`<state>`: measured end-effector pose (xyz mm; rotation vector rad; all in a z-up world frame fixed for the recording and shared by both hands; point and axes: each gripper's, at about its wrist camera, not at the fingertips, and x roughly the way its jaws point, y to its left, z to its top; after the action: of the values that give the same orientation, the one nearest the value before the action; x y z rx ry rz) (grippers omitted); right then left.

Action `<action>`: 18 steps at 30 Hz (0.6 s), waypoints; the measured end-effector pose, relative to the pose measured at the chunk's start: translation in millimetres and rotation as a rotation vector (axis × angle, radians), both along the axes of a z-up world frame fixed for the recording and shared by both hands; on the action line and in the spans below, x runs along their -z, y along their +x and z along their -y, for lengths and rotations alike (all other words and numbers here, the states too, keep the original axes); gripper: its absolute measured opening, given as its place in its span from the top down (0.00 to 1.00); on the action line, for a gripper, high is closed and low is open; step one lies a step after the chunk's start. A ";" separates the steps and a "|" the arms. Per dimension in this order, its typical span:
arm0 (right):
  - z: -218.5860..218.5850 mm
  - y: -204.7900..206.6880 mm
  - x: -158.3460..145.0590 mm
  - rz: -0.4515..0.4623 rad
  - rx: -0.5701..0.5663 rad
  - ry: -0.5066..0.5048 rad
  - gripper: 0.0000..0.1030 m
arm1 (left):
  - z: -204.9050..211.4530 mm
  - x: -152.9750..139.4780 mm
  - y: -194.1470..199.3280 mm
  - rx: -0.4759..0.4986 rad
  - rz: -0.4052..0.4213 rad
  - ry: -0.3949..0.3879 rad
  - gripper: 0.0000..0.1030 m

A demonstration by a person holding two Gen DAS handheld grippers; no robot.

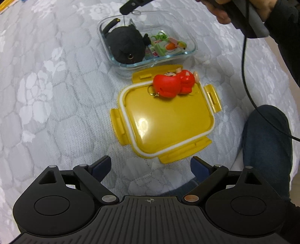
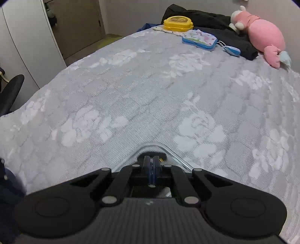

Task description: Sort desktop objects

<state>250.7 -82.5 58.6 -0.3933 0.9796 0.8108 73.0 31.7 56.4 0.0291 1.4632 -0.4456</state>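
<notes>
A clear glass container stands on the bed and holds a black plush toy and small colourful trinkets. Its yellow lid lies upside down nearer me, with a red figurine keychain on its far edge. My left gripper is open and empty, just short of the lid. My right gripper is shut on a thin clear loop attached to the black plush, right above the container's far corner; its tip shows in the left wrist view.
The grey flowered bedspread stretches ahead. At its far end lie a yellow box, a blue-edged pouch, dark clothing and a pink plush. A knee in jeans is at the right.
</notes>
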 end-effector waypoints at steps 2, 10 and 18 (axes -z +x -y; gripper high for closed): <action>-10.8 3.4 4.5 -0.003 0.000 -0.024 0.97 | -4.6 2.6 -0.4 -0.013 -0.007 -0.008 0.08; -20.7 19.1 19.6 -0.066 0.066 -0.025 0.82 | -18.0 8.9 -2.1 -0.034 -0.020 -0.021 0.08; 3.2 22.1 -1.5 -0.078 0.137 0.111 0.80 | -13.6 9.7 -6.6 -0.027 -0.024 -0.016 0.07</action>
<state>272.8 -85.7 60.1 -0.1980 1.0176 0.7560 66.4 45.4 46.7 -0.0081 1.4818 -0.4370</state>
